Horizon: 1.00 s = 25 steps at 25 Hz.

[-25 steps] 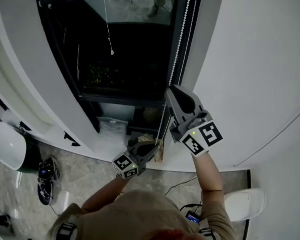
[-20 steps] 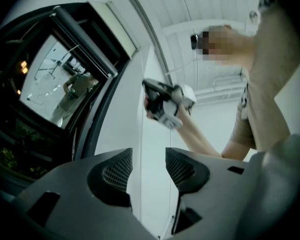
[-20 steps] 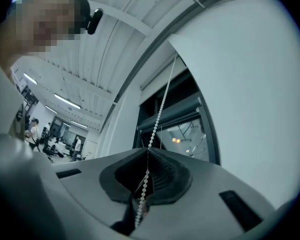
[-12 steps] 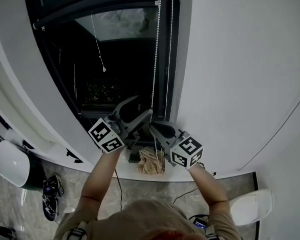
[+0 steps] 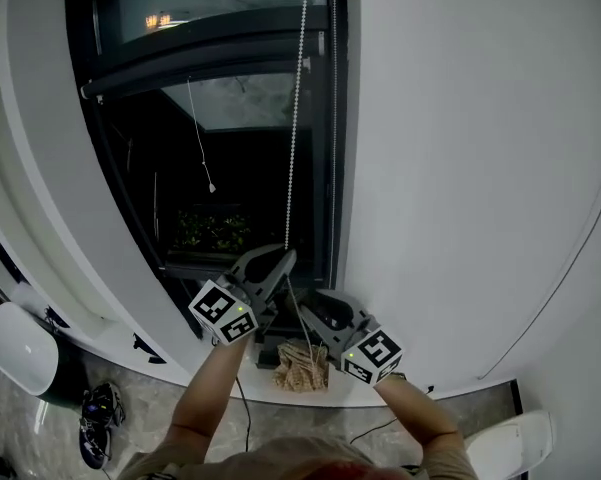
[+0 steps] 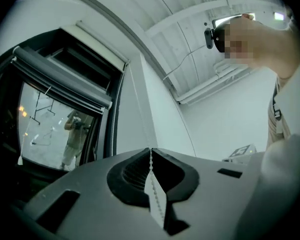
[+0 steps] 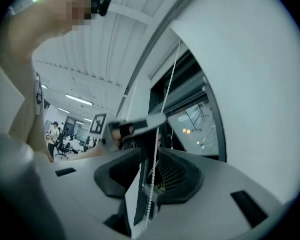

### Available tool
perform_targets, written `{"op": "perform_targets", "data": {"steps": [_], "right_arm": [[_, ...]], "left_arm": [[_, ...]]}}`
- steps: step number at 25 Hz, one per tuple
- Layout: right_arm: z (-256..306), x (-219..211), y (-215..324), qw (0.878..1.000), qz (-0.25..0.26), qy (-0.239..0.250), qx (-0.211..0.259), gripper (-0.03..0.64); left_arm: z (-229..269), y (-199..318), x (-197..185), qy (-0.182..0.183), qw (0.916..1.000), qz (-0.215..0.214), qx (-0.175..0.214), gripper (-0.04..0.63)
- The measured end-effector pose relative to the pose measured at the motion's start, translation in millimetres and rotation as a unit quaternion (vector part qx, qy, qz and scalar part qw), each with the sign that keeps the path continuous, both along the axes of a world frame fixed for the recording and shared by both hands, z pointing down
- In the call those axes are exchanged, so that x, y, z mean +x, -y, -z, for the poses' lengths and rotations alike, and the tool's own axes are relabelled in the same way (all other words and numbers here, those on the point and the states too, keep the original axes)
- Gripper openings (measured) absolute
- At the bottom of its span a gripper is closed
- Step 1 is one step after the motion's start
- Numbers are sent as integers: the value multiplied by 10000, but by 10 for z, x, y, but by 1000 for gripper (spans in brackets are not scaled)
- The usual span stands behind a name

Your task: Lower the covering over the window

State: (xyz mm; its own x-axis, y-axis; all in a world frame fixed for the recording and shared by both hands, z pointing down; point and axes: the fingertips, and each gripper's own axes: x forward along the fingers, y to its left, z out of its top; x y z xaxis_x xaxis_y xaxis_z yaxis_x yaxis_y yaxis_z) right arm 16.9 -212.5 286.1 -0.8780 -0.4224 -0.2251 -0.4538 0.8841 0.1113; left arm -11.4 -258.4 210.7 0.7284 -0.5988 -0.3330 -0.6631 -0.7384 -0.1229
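Head view shows two grippers at the window's lower right corner, one dark covering rolled high across it, and one thin pull cord hanging from that. The left gripper view alone shows the left gripper pinching the bead chain. The right gripper view shows the right gripper's jaws, just opening, with the chain loose between them.

Head view steeply down — gripper views upward, bead chain shared

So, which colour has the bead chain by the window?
White; the bead chain shows best in the head view.
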Motion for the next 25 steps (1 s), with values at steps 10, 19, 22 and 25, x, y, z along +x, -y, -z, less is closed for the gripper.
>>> {"op": "perform_targets", "data": {"steps": [10,19,22,25], "right_arm": [[1027,-60,445,9958,-560,323,650,65],[773,-292,421,9986,-392,0,355,6],[400,-425,467,9987,-402,-312,103,6],[687,-133,487,9958,-449,785,130,6]], "left_arm": [[-904,-115,260,81,9970,-356,-680,23],[-807,-254,37,-466,9913,-973,-755,23],[-723,-282,-96,-524,9843,-1429,-899,23],[-840,-237,-18,172,9863,-1353,-923,23]]}}
